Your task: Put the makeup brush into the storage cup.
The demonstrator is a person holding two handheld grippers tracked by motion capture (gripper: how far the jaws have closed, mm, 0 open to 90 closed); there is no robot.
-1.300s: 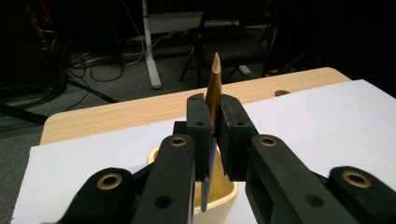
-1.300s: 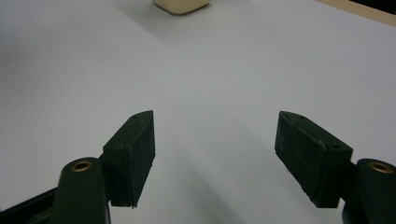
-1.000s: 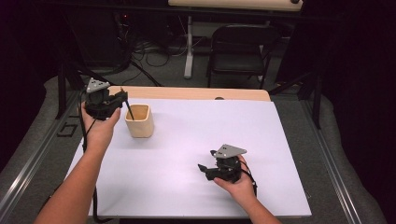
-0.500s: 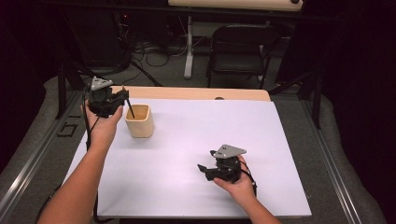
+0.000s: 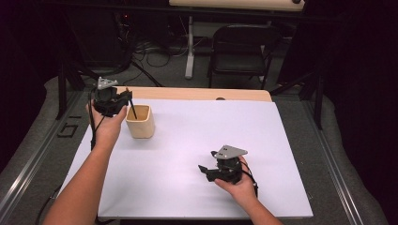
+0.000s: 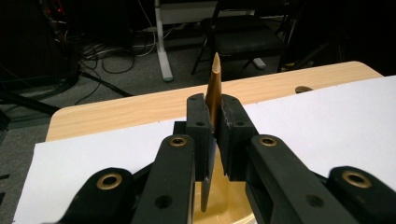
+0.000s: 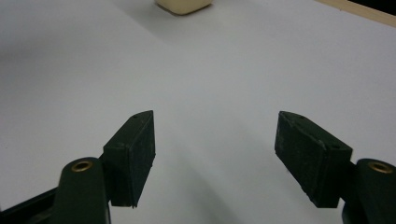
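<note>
Looking down from the high view, the left gripper (image 5: 123, 101) sits at the upper left of the frame, just beside and above a tan cup (image 5: 140, 121), with a thin dark stick (image 5: 133, 110) slanting from it down into the cup's mouth; that angle suggests the stick is being set in or drawn out, though I cannot tell which. Lower right of centre, the right gripper (image 5: 206, 170) rests low on the white surface (image 5: 197, 126), well apart from the cup, seemingly parked out of the way.

From the left gripper view, the jaws are clamped on the stick, a slim brown-gold sliver whose pointed tip (image 6: 215, 63) rises above them at centre while its lower end drops toward the cup's pale inside (image 6: 229, 205).

From the right gripper view, the jaws stand wide apart over bare surface, holding nothing, with the cup's base (image 7: 183, 5) at the top edge.
</note>
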